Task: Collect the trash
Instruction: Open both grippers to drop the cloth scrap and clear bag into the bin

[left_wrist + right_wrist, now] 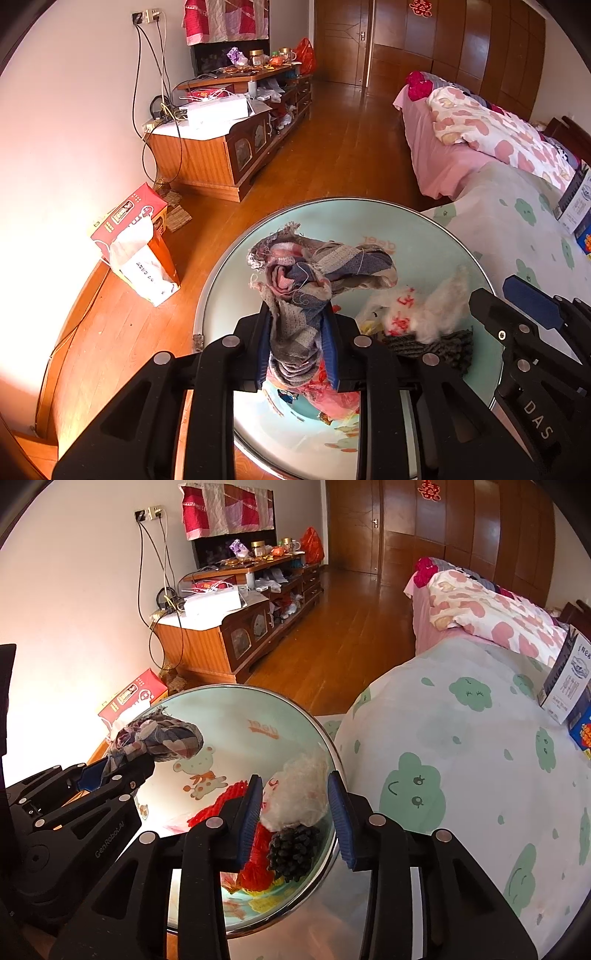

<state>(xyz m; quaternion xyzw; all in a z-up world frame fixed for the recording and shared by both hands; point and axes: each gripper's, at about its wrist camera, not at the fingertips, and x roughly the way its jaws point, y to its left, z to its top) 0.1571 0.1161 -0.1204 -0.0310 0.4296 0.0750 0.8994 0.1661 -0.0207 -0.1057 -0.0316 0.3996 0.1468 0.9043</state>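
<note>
My left gripper [297, 325] is shut on a frayed striped rag [317, 273] and holds it above a round mint-green table [424, 236]. The rag also shows in the right wrist view [159, 740], held by the left gripper [110, 771]. My right gripper [295, 794] is open around a white plastic bag with red print [299, 797], with its fingers on either side. A dark knitted piece [293, 853] and red mesh [256, 867] lie just below the bag. In the left wrist view the bag [406, 314] and dark piece [436, 347] lie at the table's right.
A red and white carton [138, 243] stands on the wooden floor at the left wall. A cluttered wooden cabinet [221, 155] runs along the wall. A bed with a cloud-print cover [461, 775] is at the right, with boxes [569, 686] on it.
</note>
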